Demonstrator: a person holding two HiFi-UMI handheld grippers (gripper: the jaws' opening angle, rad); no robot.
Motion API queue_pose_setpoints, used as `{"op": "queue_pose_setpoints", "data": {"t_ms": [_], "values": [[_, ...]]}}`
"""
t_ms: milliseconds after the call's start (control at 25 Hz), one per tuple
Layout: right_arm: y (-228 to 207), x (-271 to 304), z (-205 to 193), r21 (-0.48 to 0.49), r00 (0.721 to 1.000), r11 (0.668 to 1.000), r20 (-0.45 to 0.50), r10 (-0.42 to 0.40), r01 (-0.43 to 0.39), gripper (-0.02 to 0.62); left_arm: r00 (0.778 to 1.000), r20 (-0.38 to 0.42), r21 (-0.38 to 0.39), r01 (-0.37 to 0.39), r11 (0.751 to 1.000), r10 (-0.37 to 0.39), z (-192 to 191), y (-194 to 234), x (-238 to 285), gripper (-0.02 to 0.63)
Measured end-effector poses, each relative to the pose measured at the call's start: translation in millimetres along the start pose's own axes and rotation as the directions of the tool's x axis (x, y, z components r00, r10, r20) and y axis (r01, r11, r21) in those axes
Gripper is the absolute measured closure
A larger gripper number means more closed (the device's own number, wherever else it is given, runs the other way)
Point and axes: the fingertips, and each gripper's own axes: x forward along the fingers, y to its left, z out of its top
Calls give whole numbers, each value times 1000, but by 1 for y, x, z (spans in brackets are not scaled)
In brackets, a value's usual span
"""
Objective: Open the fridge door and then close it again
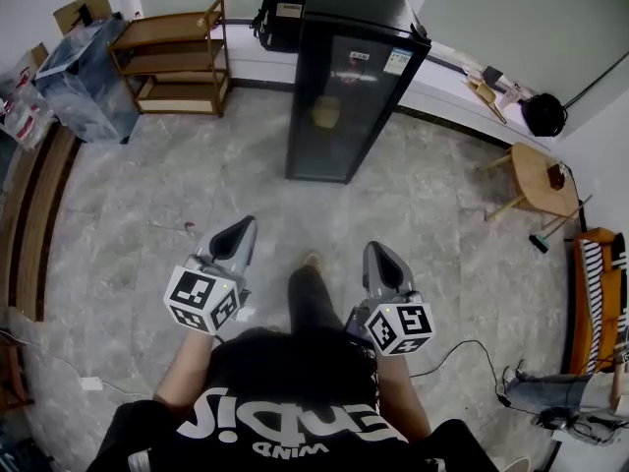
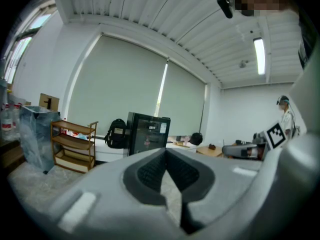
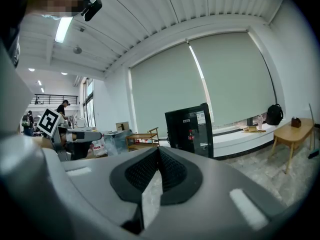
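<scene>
Facing: fridge (image 1: 359, 18) ahead, well off across the floor (image 1: 197, 185), door (image 1: 329, 106) shut.
Left claw (image 1: 243, 227): pressed together, nothing in it.
Right claw (image 1: 377, 252): pressed together, nothing in it.

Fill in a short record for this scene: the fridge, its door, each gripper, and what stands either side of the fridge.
Fridge: tall black fridge with a glass door, standing against the far wall
Door: closed
Left gripper: shut, nothing between its jaws, pointing toward the fridge
Right gripper: shut, nothing between its jaws, pointing toward the fridge
Contact with fridge: none; open grey tiled floor lies between
Left of fridge: black backpack, then a wooden shelf rack
Right of fridge: small round wooden table
</scene>
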Motion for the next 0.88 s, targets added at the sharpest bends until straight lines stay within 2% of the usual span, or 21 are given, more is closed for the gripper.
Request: {"op": "queue_pose_setpoints", "data": {"t_ms": [880], "values": [[-167, 204, 98, -5, 996, 997, -24, 82, -82, 598, 996, 8, -35, -84, 996, 84, 71, 76, 240, 606]]}}
